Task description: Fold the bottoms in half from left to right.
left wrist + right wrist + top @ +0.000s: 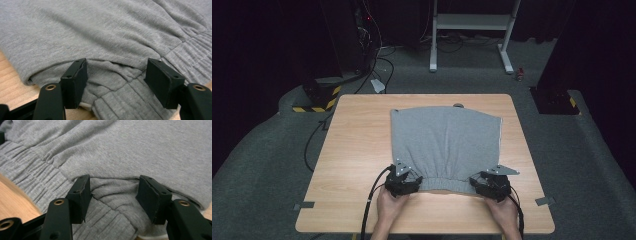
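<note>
Lying flat on the table (357, 150), grey shorts (444, 140) point away, waistband (444, 184) crosswise between left gripper (404, 181) and right gripper (487, 186), both open astride its corners.

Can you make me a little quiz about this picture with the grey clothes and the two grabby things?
1. True or false: the grey garment lies spread on the wooden table.
2. Which edge of the garment are both grippers at? A) the far edge B) the gathered elastic band nearest the person C) the middle
3. Are the jaws of the left gripper and the right gripper apart or pressed together?

Key
1. True.
2. B: one gripper sits at each end of the band.
3. Apart: both stand open, with bunched cloth lying between them.
</note>
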A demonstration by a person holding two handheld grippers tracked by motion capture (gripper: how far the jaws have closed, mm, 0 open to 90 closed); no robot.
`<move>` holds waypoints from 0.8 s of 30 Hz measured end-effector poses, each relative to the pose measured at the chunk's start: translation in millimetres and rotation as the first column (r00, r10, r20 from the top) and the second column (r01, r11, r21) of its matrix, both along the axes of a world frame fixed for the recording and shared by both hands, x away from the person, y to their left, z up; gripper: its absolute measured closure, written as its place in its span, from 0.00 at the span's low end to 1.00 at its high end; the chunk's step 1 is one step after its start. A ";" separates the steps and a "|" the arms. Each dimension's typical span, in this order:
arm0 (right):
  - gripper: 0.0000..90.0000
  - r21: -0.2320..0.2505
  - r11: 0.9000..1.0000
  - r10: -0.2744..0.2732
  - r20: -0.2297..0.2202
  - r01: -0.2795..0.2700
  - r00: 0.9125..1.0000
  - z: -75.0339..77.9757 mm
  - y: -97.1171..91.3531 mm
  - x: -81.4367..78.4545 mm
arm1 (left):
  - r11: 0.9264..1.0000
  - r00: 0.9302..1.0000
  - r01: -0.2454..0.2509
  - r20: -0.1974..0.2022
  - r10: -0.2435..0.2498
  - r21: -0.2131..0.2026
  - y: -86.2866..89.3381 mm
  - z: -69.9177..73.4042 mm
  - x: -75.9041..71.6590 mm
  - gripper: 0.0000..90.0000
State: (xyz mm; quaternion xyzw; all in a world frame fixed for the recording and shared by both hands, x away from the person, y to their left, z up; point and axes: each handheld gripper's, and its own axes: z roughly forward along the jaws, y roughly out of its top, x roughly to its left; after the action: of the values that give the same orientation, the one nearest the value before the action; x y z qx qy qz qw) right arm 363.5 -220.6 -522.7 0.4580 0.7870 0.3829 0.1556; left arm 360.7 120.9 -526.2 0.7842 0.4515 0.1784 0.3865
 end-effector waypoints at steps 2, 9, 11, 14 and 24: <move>0.48 -0.001 1.000 0.001 0.002 -0.001 1.000 0.0 -0.2 -0.4 | 1.000 1.000 0.000 0.000 0.000 0.000 -0.2 0.0 -0.1 0.38; 0.48 -0.029 1.000 0.004 0.014 -0.004 1.000 0.0 2.8 -4.6 | 1.000 1.000 0.003 0.003 -0.003 0.007 -1.1 -0.1 -2.0 0.38; 0.48 -0.030 1.000 0.006 0.016 -0.005 1.000 -0.1 2.8 -5.4 | 1.000 1.000 0.009 0.005 -0.009 0.010 -1.0 0.0 -3.7 0.38; 0.48 -0.034 0.999 0.011 0.019 -0.011 1.000 0.0 2.8 -9.0 | 1.000 1.000 0.010 0.004 -0.010 0.007 -1.2 -0.1 -7.3 0.38; 0.48 -0.033 0.999 0.019 0.016 -0.019 1.000 0.1 0.2 -23.7 | 1.000 1.000 0.024 0.003 -0.024 0.007 -2.0 0.0 -18.8 0.38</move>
State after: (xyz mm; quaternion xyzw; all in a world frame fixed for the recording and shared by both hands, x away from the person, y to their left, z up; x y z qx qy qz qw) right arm 339.8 -220.5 -522.7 0.4448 0.7963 0.3749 0.1660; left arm 341.9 118.8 -526.3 0.7905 0.4411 0.1764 0.3866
